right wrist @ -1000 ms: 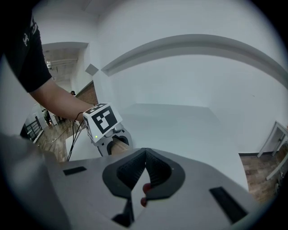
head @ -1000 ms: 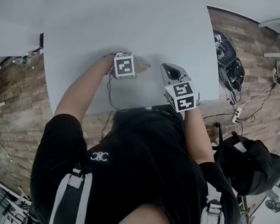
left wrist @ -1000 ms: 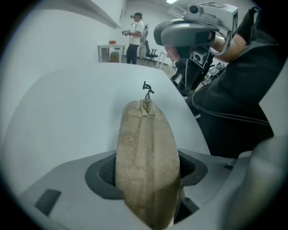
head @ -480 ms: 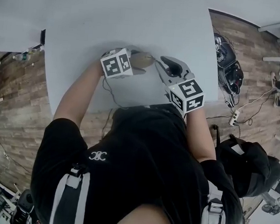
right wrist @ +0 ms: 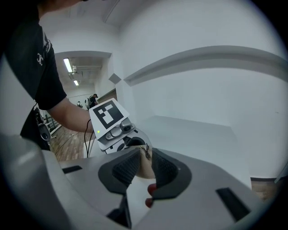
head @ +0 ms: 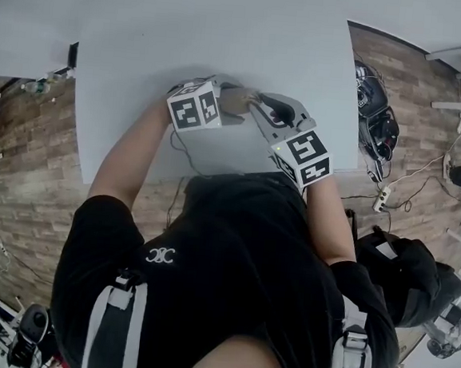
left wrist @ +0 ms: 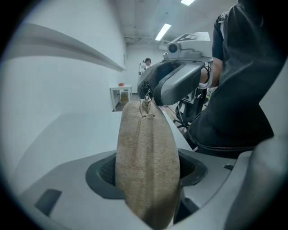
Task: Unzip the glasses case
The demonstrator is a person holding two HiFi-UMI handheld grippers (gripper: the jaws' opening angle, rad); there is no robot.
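Pinching tan glasses case [left wrist: 144, 134] in left tool [left wrist: 148, 173], centre frame over surface [head: 227, 35]. Just been opening right tool [right wrist: 143, 168] slightly around zipper pull [right wrist: 146, 152], pads not gripping.

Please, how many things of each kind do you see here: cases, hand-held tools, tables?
Beige oval fabric glasses case: 1
Grey hand-held two-jaw tools: 2 (left tool grips the case; right tool, jaws have just been opening, zip pull between them)
White table: 1
Total: 4
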